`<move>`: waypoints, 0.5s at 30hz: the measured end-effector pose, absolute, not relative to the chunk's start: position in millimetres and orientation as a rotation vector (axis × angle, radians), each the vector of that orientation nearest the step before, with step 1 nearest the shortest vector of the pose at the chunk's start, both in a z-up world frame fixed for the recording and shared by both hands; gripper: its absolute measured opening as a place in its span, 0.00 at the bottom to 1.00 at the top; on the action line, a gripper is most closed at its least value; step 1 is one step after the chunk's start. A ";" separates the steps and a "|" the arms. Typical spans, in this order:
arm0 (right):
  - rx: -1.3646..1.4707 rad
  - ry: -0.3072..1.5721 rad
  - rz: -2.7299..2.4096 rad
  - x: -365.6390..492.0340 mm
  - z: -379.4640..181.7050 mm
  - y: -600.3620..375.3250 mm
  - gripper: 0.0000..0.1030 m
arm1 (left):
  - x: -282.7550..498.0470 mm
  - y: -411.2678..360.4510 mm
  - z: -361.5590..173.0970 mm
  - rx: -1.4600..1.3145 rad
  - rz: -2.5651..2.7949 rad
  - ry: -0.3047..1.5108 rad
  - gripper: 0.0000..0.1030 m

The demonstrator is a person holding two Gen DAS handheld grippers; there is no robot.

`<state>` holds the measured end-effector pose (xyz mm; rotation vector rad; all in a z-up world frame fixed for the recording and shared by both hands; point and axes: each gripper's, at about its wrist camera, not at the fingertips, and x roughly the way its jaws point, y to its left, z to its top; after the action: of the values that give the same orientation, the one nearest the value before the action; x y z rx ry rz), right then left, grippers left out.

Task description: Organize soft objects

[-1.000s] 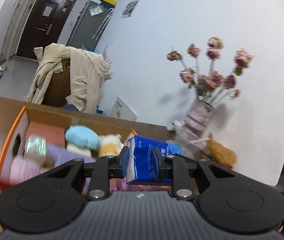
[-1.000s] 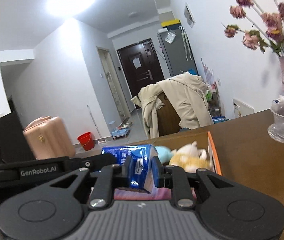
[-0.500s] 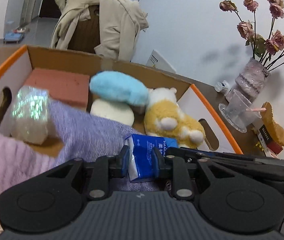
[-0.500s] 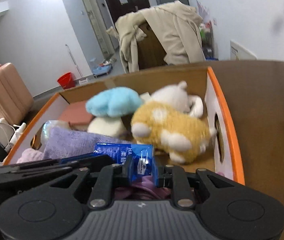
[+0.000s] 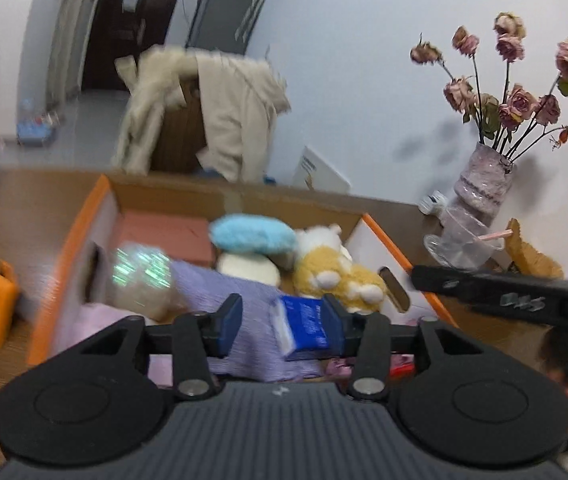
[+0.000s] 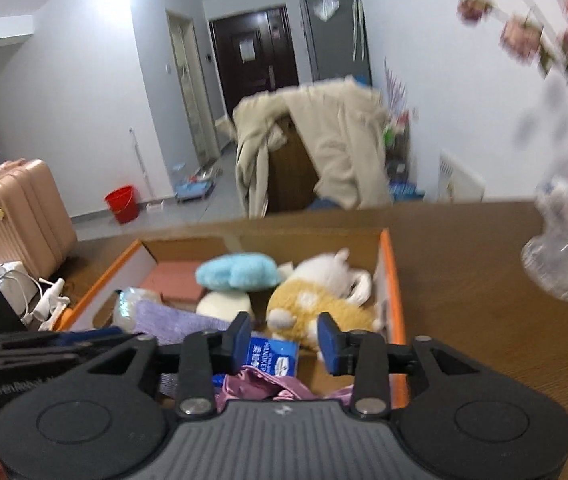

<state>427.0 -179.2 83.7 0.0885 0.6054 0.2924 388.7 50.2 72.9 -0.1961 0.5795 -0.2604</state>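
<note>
Tissue pack (image 5: 307, 328), blue, lies on purple cloth (image 5: 243, 304) at near end of cardboard box (image 5: 63, 248) on desk (image 6: 464, 280). Left tongs (image 5: 281, 322) and right tongs (image 6: 286, 338) spread, jaws just opened, pack loose between them.

Domestic interior, a lived-in flat: dark entrance door (image 6: 252, 54) at the end of a hallway; beige coat (image 6: 340, 140) draped over a chair; pink suitcase (image 6: 15, 216) and red bucket (image 6: 122, 203) on the floor; vase of dried roses (image 5: 484, 188) on the wooden counter (image 6: 464, 280).
</note>
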 end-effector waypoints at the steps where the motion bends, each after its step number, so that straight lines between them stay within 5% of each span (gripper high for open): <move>1: 0.080 0.586 0.282 417.5 89.6 -180.7 0.49 | 377.1 52.3 77.5 -0.159 -0.237 0.548 0.49; 5: 0.017 0.482 0.249 372.4 105.1 -181.6 0.63 | 330.8 62.3 83.1 -0.058 -0.152 0.392 0.75; 9: -0.052 0.326 0.210 327.1 98.9 -174.5 0.90 | 297.1 72.3 74.4 -0.032 -0.105 0.292 0.86; 15: -0.057 0.183 0.189 290.0 69.8 -164.7 1.00 | 260.8 83.1 54.3 -0.031 -0.063 0.163 1.00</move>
<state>290.0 -164.7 69.8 -0.0571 0.1830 0.1889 260.8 83.1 54.3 -0.0311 0.1626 -0.0632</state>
